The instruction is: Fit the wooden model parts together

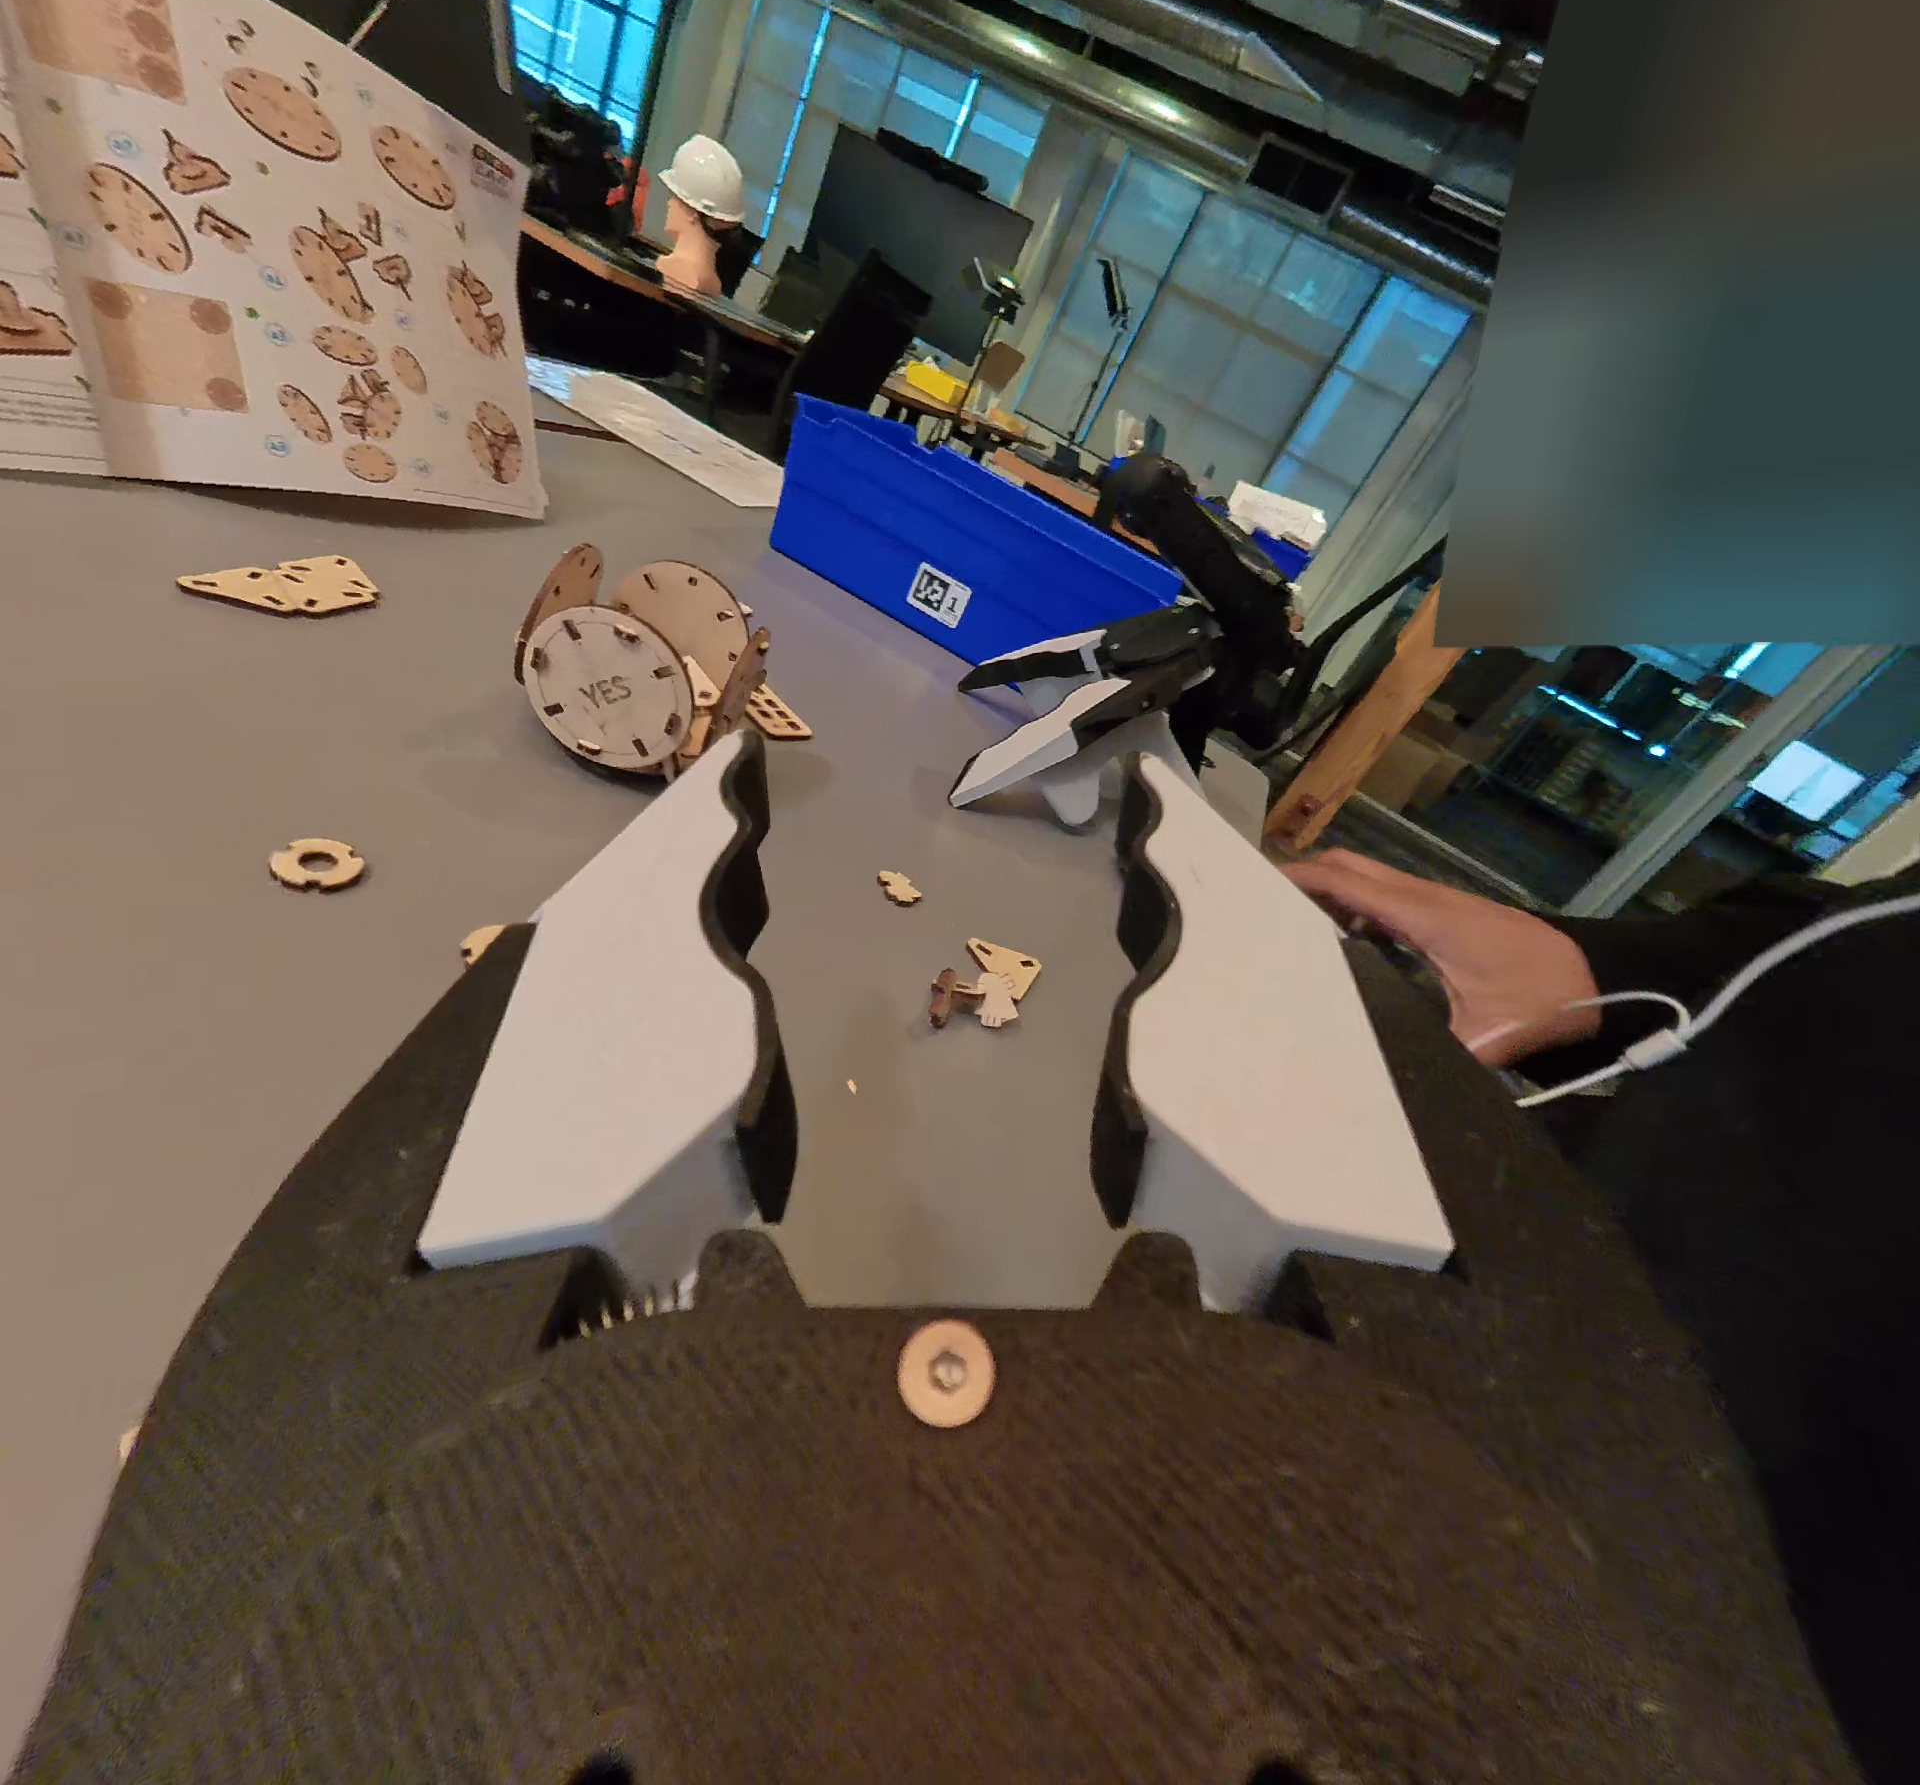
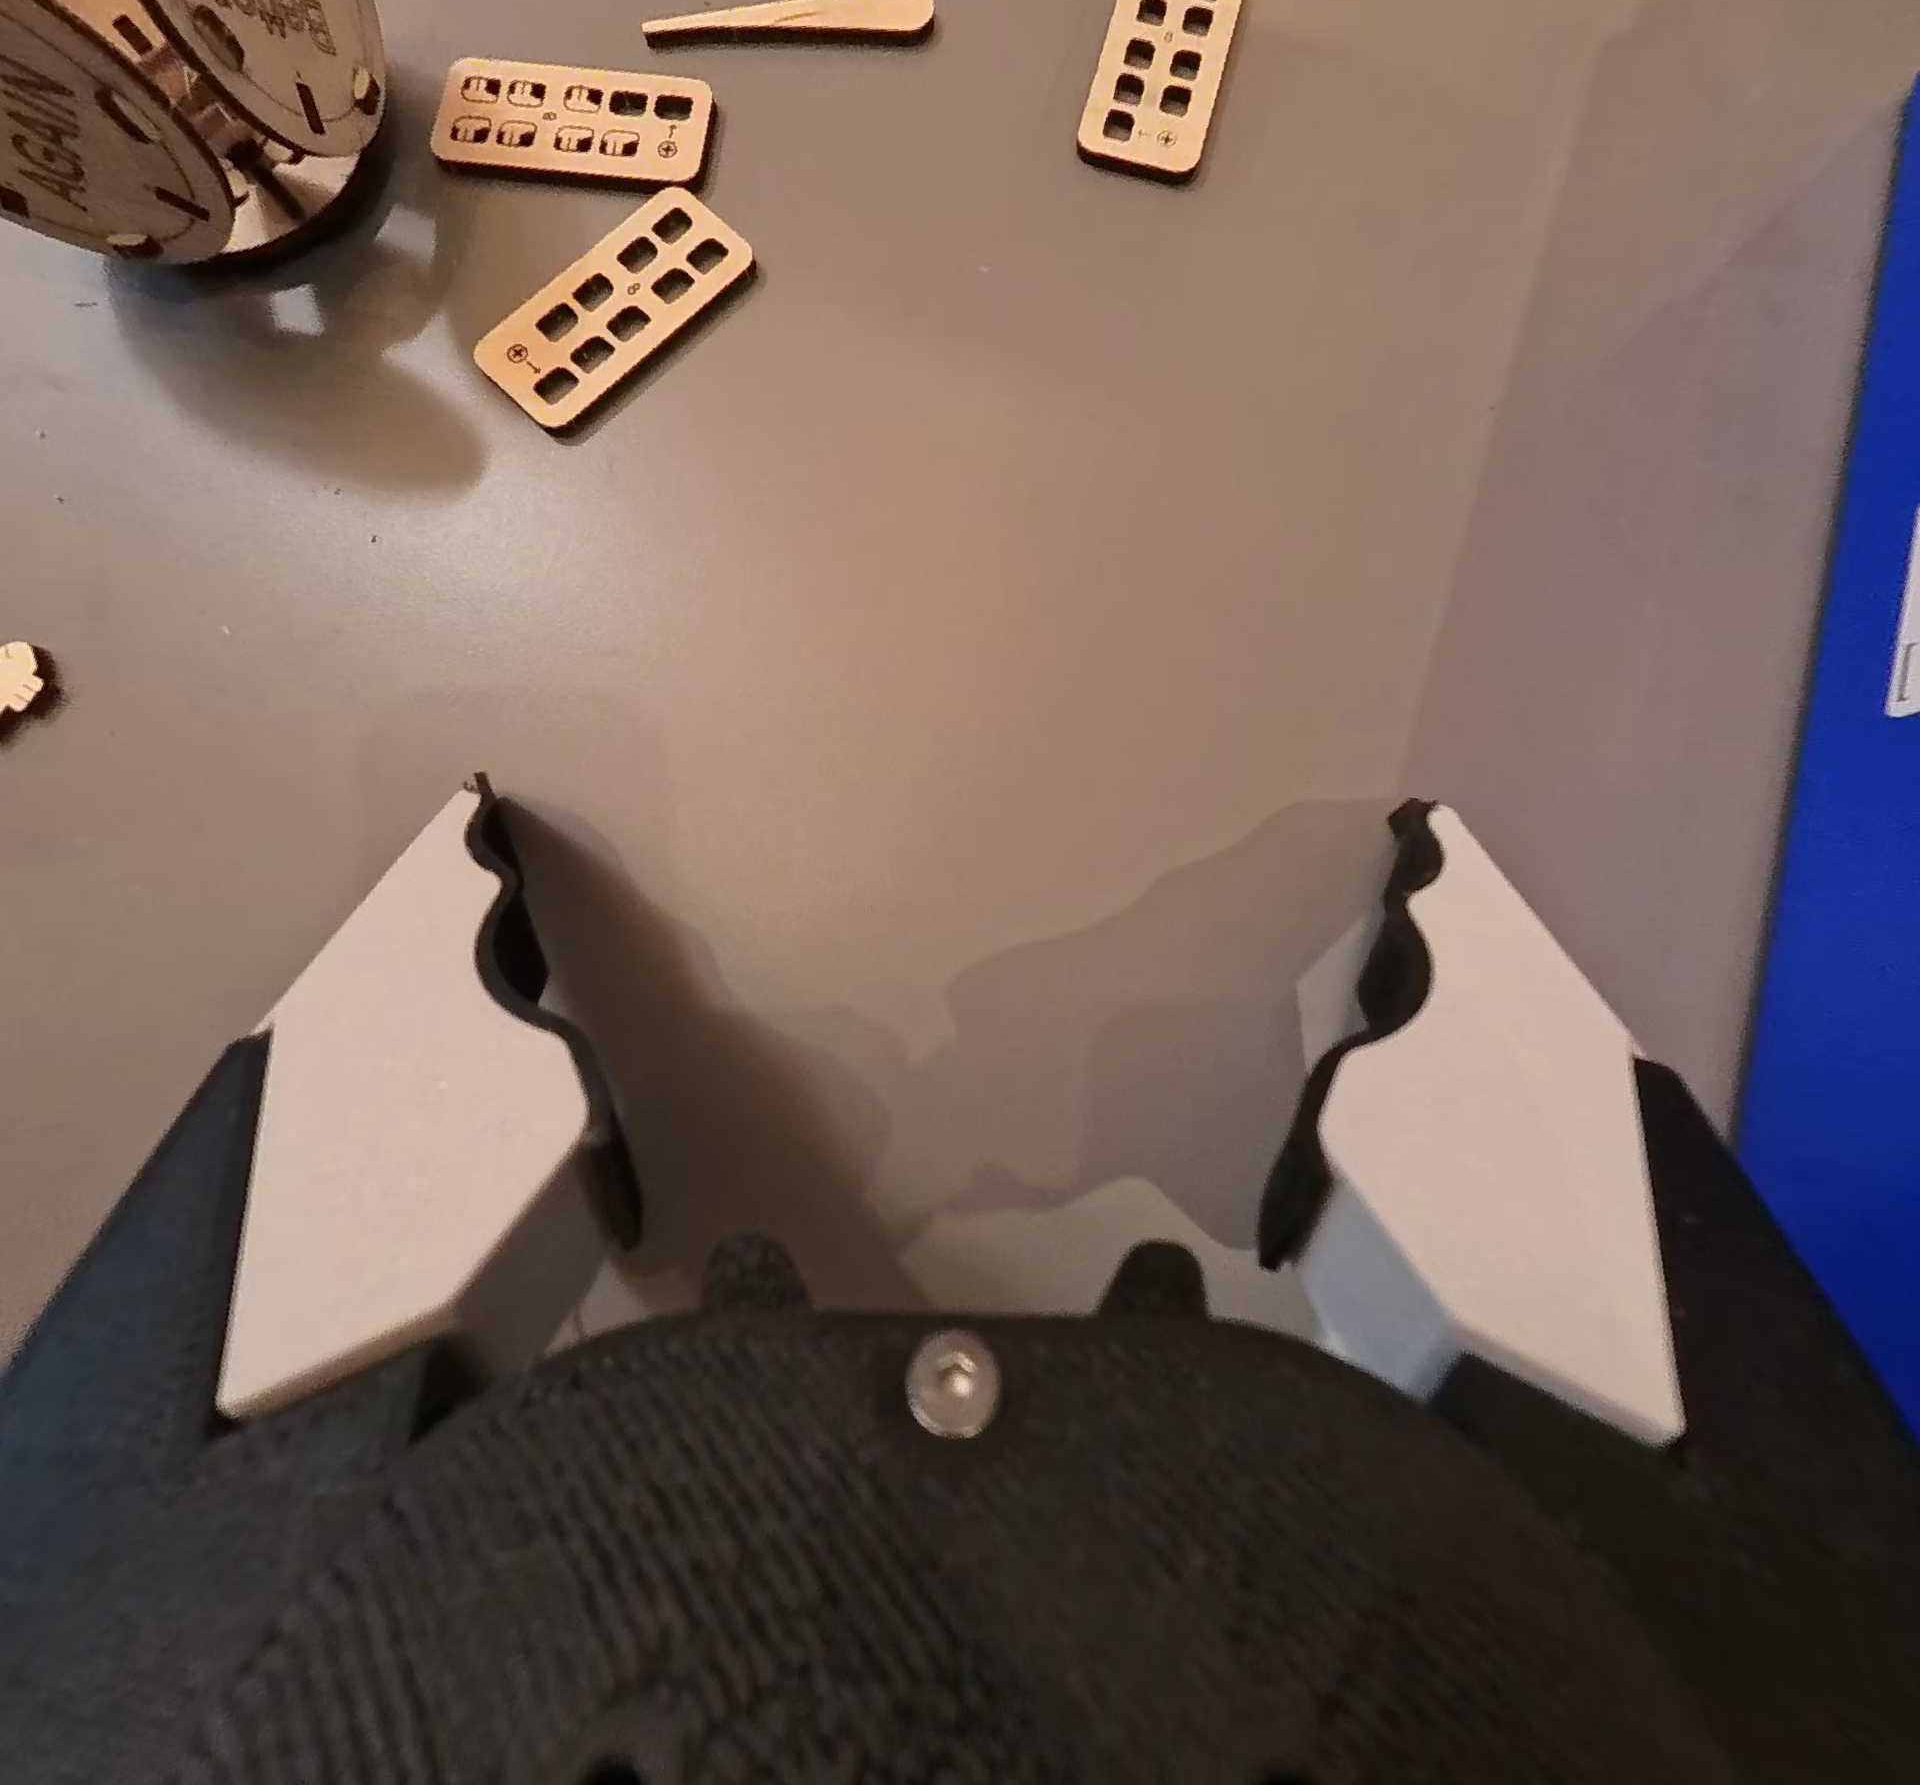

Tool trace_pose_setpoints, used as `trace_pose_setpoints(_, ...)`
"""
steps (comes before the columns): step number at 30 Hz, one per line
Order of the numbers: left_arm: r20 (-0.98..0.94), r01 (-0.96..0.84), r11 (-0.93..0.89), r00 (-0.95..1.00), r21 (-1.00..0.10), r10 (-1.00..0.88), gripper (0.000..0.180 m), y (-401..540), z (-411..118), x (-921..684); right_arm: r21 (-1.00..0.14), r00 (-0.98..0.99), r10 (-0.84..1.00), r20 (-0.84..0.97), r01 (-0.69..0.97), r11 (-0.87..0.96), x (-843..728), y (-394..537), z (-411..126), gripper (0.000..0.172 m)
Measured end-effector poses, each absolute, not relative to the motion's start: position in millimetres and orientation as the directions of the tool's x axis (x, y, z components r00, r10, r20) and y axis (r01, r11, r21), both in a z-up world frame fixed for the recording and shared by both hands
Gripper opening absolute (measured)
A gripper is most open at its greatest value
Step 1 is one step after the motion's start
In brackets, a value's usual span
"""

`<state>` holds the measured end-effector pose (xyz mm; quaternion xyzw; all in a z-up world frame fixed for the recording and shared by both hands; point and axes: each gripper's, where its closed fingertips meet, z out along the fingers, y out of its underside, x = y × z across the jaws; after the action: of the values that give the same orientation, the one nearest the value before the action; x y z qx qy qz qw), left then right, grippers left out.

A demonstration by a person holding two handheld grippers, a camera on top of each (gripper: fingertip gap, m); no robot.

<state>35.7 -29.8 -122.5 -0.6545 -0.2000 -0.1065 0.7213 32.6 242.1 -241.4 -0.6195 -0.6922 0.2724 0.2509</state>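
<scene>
The left gripper (image 1: 940,779), with grey fingers and black wavy pads, hangs over the matte grey table (image 1: 156,1008) with its jaws apart and nothing between them. Below the gap lie small laser-cut plywood bits: a cluster of tiny tan connector pieces (image 1: 987,982) and a single small notched piece (image 1: 899,887). To the left lies a flat plywood ring with notches (image 1: 316,865). Just beyond the left fingertip stands a partly assembled plywood ball of slotted round discs (image 1: 623,660), its faces engraved with lettering. Farther left lies a flat angular plywood plate (image 1: 286,584), and behind it stands an open printed instruction booklet with part diagrams (image 1: 270,229).

The right gripper (image 2: 945,800) is spread wide over bare table, grasping nothing; the left wrist view shows its open fingers tilted down, tips near the tabletop. Ahead of it lie three slotted rectangular plywood cards (image 2: 613,307), a slim teardrop-shaped plywood stick (image 2: 800,16) and the disc ball at the far left. On its right runs a blue plastic bin (image 1: 935,530) bearing a small white sticker with a black marker pattern (image 1: 938,595). A bare hand (image 1: 1455,946) rests at the table edge.
</scene>
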Motion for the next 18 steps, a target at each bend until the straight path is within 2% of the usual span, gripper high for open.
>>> trace_pose_setpoints(18, 0.423, 0.416, 0.075, 0.893, -0.906, 0.151, 0.066, -15, -129, 44, -0.688, -0.107, 0.994, 0.01, 0.721, 0.084, 33, 242, -241, 0.159)
